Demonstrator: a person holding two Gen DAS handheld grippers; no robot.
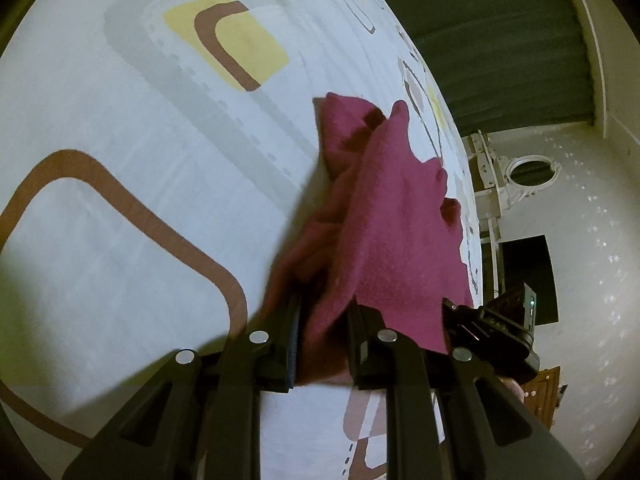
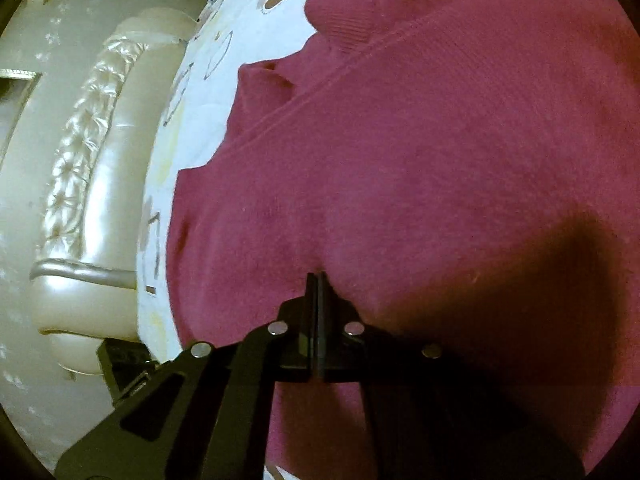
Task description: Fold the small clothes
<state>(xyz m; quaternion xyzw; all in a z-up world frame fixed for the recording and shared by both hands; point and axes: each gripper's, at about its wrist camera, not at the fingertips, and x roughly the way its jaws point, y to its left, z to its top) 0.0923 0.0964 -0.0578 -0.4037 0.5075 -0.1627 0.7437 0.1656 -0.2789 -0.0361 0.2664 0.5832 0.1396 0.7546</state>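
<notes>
The left gripper [image 1: 320, 344] was clenched on a bunch of the dark red garment [image 1: 384, 216]. The cloth was squeezed between its two black fingers, near the bottom of the left wrist view. From there the garment rose up and away in a rumpled heap, partly lifted off the bed sheet [image 1: 120, 160], which was white with brown and yellow shapes. One flap hung over the right finger. Just right of it, a black piece of the other tool poked in.

The right gripper [image 2: 318, 280] was shut tight, its fingers pressed flat together. Its tips touched the garment [image 2: 420, 140], which filled most of the right wrist view and lay spread on the sheet [image 2: 224, 40]. I could not tell if any cloth was pinched between the tips; no fold showed there. A padded, shiny headboard [image 2: 88, 168] stood to the left of the bed.

Things could go wrong from here. If the right gripper had closed on nothing, only the left side would lift, and the fold would come out crooked. The left one held a thick bunch, not a neat edge, so the cloth could slip or stay lumpy. A hard pull could also drag the sheet along.
</notes>
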